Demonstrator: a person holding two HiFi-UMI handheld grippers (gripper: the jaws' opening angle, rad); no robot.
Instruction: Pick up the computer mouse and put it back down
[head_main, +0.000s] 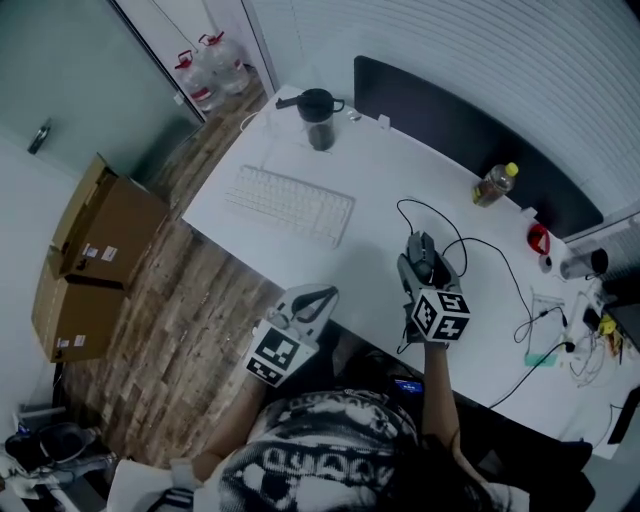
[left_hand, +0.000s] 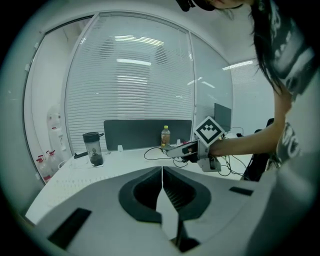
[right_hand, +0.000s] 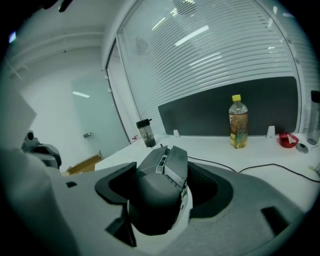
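A dark grey computer mouse (right_hand: 160, 185) sits between the jaws of my right gripper (right_hand: 162, 170), which is shut on its sides. In the head view the mouse (head_main: 424, 258) is over the white desk (head_main: 370, 180), right of centre, with the right gripper (head_main: 425, 270) around it. Its black cable (head_main: 432, 212) loops away across the desk. Seen from the left gripper view, the mouse (left_hand: 184, 149) appears slightly above the desktop. My left gripper (head_main: 318, 298) hangs at the desk's front edge, shut and empty, with its jaws meeting (left_hand: 161, 180).
A white keyboard (head_main: 290, 203) lies at the left of the desk. A dark tumbler (head_main: 318, 118) stands at the back left and a yellow-capped bottle (head_main: 495, 184) by the dark partition (head_main: 450, 115). Loose cables (head_main: 560, 330) and small items crowd the right. Cardboard boxes (head_main: 95, 250) stand on the floor.
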